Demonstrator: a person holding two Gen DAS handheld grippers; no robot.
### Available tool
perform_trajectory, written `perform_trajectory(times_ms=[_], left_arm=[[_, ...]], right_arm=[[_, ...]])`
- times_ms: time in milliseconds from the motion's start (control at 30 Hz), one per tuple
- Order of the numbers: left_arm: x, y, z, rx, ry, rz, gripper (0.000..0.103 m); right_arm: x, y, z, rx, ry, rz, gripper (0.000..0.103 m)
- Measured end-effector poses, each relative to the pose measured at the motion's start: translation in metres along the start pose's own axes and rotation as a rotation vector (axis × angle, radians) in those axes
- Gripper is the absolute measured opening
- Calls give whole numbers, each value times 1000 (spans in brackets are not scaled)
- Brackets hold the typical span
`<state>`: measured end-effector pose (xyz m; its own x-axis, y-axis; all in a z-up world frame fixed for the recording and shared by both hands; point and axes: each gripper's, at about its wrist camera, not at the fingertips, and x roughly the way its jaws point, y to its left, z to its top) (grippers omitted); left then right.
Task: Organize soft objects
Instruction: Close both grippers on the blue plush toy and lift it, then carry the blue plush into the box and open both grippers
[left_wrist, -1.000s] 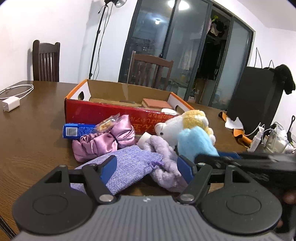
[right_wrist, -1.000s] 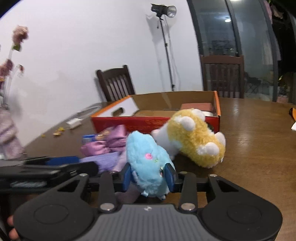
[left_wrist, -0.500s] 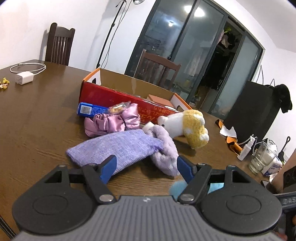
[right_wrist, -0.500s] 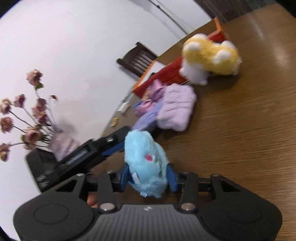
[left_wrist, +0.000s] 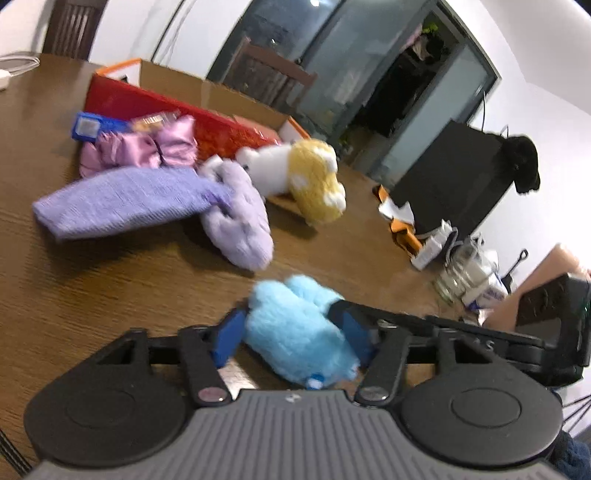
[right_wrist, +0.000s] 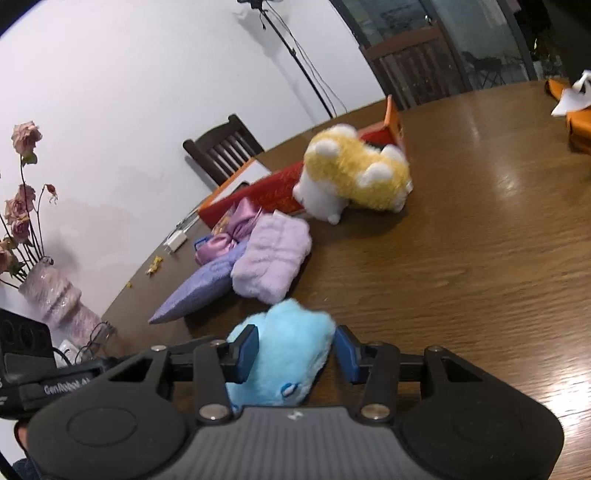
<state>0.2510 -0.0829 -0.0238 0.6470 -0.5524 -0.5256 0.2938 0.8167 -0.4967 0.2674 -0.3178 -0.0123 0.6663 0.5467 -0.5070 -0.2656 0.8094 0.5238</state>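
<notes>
Judging by the table (right_wrist: 480, 258), little is sorted: only the blue plush (left_wrist: 295, 332) is pinched by both grippers' fingers (left_wrist: 231, 334); the rest lies outside the box (left_wrist: 207, 122).

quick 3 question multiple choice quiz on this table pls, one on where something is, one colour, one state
1. Where is the yellow plush toy?
A. on a chair
B. on the table, beside the box
C. on the floor

2. What colour is the plush toy nearest the cameras?
A. green
B. red
C. blue

3. How is the top of the box?
A. open
B. taped shut
C. covered with a lid

Key: 1 B, it lies on the wood against the box's red wall. 2 C, the blue plush toy fills the foreground of both views. 3 A, the box's cardboard inside shows from above.
</notes>
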Motion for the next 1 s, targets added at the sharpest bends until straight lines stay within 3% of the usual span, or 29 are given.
perform_trajectory(times_ms=[67, 333, 467, 600, 733, 867, 1000], left_arm=[[2, 4, -1, -9, 4, 4, 48], [0, 20, 8, -101, 27, -92, 45], [-10, 10, 36, -59, -45, -153, 45], [-8, 1, 89, 2, -125, -197, 45], [21, 4, 157, 25, -173, -202, 44], [64, 24, 213, -26, -129, -186, 43], [107, 49, 241, -97, -29, -124, 43]], right_arm=[[6, 0, -2, 23, 0, -4, 41], [8, 9, 6, 40, -1, -32, 36], [-5, 26, 27, -14, -84, -32, 35], [-13, 39, 72, -86, -194, -7, 34], [9, 42, 140, -143, -259, -2, 34], [55, 29, 204, -108, -218, -6, 34], [108, 6, 237, -46, -123, -39, 34]])
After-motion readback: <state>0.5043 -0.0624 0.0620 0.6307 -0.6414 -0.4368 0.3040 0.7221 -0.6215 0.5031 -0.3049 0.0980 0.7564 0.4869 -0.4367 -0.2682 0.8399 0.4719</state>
